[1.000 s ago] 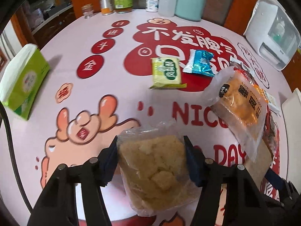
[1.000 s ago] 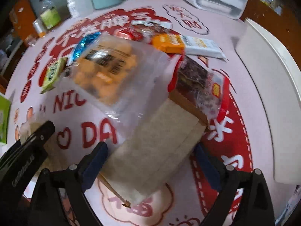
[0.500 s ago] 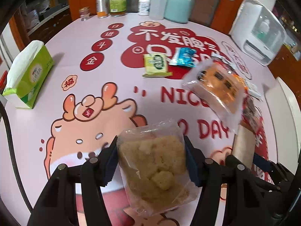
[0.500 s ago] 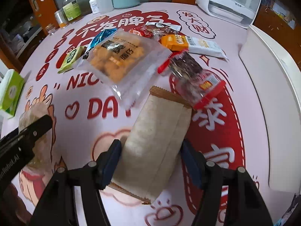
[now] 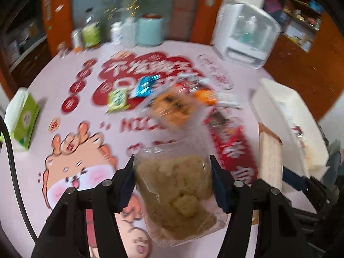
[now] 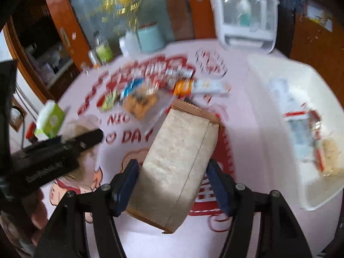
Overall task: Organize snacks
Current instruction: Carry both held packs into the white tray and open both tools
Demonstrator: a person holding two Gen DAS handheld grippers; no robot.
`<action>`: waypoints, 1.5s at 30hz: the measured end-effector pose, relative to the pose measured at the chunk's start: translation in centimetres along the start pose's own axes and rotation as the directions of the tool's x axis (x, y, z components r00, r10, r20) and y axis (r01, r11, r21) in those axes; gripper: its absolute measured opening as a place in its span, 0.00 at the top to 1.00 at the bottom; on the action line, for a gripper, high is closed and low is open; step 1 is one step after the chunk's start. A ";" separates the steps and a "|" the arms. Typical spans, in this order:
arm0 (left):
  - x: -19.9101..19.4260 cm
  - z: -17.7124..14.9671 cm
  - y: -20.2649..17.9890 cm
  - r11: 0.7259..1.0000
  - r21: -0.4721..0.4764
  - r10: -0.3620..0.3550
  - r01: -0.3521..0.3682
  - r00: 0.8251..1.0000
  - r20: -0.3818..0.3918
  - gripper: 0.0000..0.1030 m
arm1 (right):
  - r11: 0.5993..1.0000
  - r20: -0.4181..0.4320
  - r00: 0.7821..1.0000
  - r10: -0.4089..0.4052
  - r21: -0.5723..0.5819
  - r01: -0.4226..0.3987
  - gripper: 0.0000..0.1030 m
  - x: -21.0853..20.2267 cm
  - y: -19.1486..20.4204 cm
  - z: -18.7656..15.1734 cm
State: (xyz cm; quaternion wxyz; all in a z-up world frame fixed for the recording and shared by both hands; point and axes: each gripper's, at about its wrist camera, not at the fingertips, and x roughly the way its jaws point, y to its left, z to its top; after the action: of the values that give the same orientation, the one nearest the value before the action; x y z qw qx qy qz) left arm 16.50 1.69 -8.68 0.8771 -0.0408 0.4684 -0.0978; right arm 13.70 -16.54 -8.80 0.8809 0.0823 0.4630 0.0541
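My left gripper (image 5: 172, 178) is shut on a clear bag of crumbly yellow-brown snack (image 5: 176, 193) and holds it above the pink table. My right gripper (image 6: 172, 182) is shut on a beige paper-wrapped packet (image 6: 178, 165), also lifted; the packet shows at the right in the left wrist view (image 5: 269, 159). On the table lie a clear bag of orange snacks (image 5: 172, 109), a green packet (image 5: 117, 100), a blue packet (image 5: 144, 85) and a red packet (image 5: 234, 148). A white bin (image 6: 266, 81) at the right holds several snack packs (image 6: 305, 133).
A green tissue box (image 5: 21, 118) stands at the table's left edge. Bottles and a teal canister (image 5: 149, 31) line the far edge. A white appliance (image 5: 247, 32) stands at the far right. The left gripper's body (image 6: 47, 157) shows left in the right wrist view.
Both grippers have risen and pulled back with their snacks, so more of the table and the white bin's inside come into view. The grips have not changed.
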 end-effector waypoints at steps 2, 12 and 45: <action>-0.9 0.8 -2.1 0.999 0.036 -0.029 0.029 0.999 0.020 0.40 | 1.000 0.066 0.998 0.014 0.027 -0.016 0.36 -2.5 -1.5 0.7; -4.4 7.9 -14.9 0.966 0.205 -0.184 0.158 0.976 0.114 0.41 | 0.985 0.306 0.941 -0.146 0.137 0.108 0.36 -10.0 -9.2 4.7; 11.6 8.7 -32.1 0.917 0.325 -0.200 0.230 0.972 -0.125 0.37 | 0.898 0.203 0.892 -0.404 0.275 0.344 0.35 -7.1 -26.2 6.8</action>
State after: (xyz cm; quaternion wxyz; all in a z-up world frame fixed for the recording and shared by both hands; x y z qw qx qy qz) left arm 25.70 -32.30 -8.00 0.8333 0.0628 0.4759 -0.2740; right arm 15.84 -44.09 -4.41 0.9109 0.0996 0.3562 -0.1832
